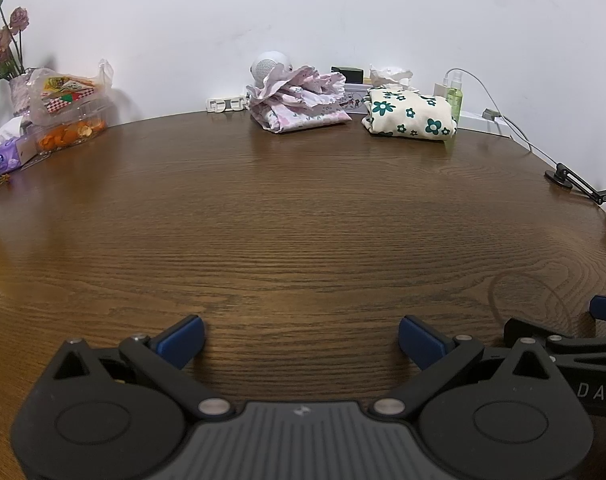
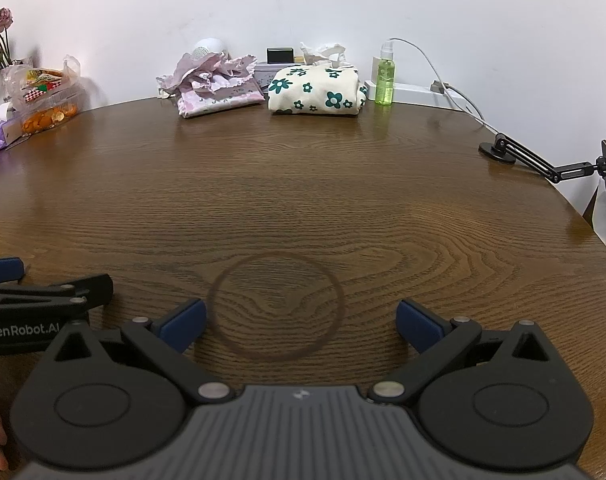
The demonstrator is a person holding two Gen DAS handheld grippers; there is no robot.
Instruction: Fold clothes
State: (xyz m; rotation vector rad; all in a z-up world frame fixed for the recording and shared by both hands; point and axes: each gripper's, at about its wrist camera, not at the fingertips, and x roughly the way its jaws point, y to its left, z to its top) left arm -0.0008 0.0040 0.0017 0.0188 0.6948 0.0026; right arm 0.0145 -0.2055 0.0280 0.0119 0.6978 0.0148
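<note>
Your left gripper (image 1: 301,340) and right gripper (image 2: 301,326) hover side by side over the near edge of the wooden table (image 2: 303,200), jaws spread apart, both empty. At the far edge lie a crumpled pink garment (image 2: 217,82) and, just right of it, a folded cream floral garment (image 2: 317,90).

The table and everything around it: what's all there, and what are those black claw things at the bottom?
Table: one, brown wood; bears everything.
Pink garment: one, crumpled, far centre.
Flowered garment: one, cream with green flowers, folded, right of the pink one.
Spray bottle: one, green, right of the flowered garment.
White round device: one, behind the pink garment.
Snack bag: one, clear, far left.
Tissue box: one, purple, far left.
Flowers: pink, far left.
Phone holder: one, black, right edge.
Left claw: black, blue pads, open, empty.
Right claw: same, open, empty.
</note>
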